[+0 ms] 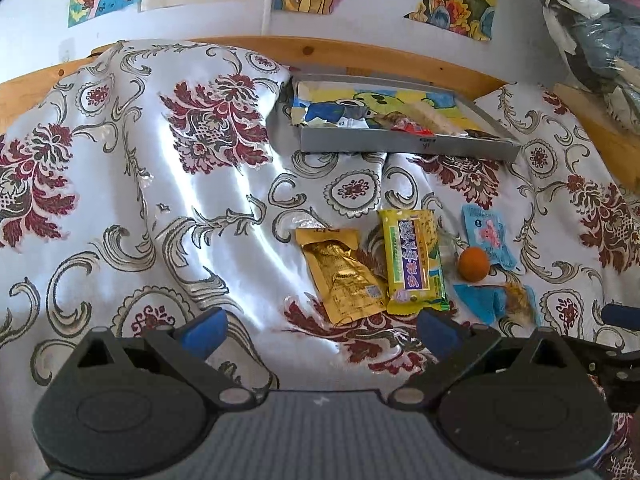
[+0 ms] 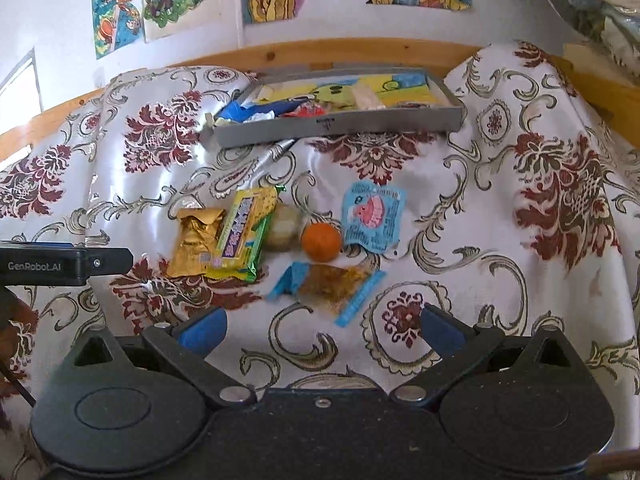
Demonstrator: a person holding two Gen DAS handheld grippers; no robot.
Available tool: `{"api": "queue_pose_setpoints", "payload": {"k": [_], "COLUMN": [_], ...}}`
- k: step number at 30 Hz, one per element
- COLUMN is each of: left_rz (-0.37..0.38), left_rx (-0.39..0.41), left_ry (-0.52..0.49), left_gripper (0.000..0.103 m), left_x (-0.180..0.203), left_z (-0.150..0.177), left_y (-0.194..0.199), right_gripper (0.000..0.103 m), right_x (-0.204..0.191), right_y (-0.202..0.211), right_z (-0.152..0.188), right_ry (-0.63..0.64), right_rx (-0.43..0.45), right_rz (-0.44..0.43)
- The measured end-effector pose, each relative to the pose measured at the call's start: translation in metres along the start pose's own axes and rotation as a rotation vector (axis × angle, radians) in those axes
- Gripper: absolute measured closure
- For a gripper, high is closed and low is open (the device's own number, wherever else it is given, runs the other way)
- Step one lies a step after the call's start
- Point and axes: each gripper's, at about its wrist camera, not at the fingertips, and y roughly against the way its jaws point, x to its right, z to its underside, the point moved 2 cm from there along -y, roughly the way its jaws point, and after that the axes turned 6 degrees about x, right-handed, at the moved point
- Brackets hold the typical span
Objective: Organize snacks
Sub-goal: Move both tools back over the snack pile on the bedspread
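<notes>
Open cloth (image 1: 120, 208) lay left of the snack cluster, free of items all the way to the wooden rail (image 1: 360, 50). Between cluster and grey tray (image 1: 400, 146): a bare strip, wide enough to pass sideways (one pen-like silver thing (image 2: 274, 152) intruded at the tray's left corner). The cluster was packed: gold packet (image 1: 340, 276) touching yellow bar (image 1: 414, 260), orange ball (image 2: 321, 242) wedged between a pale round piece (image 2: 285, 222) and the blue sachet (image 2: 372, 218). The torn blue wrapper (image 2: 332, 286) lay nearest the right tongs (image 2: 320, 330). Right of the sachet, cloth was clear. Left tongs (image 1: 320, 332) stood spread, nothing between.
</notes>
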Motion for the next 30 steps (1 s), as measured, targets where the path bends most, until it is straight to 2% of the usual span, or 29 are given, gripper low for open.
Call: {"api": "queue_pose_setpoints", "payload": {"k": [17,30], "left_rz": [0.028,0.067], "left_rx": [-0.029,0.014], "left_ry": [-0.016,0.041], "left_gripper": [0.001,0.001], "left_x": [0.007,0.002], "left_z": [0.003,-0.003], "left_y": [-0.009,-0.028], "right_gripper": [0.001,0.001], "right_x": [0.003,0.013], "right_y": [-0.005,-0.027], "right_z": [0.001,-0.006], "right_ry": [0.009,0.017], "right_rx": [-0.035,-0.026], "right_rz": [0.034,0.068]}}
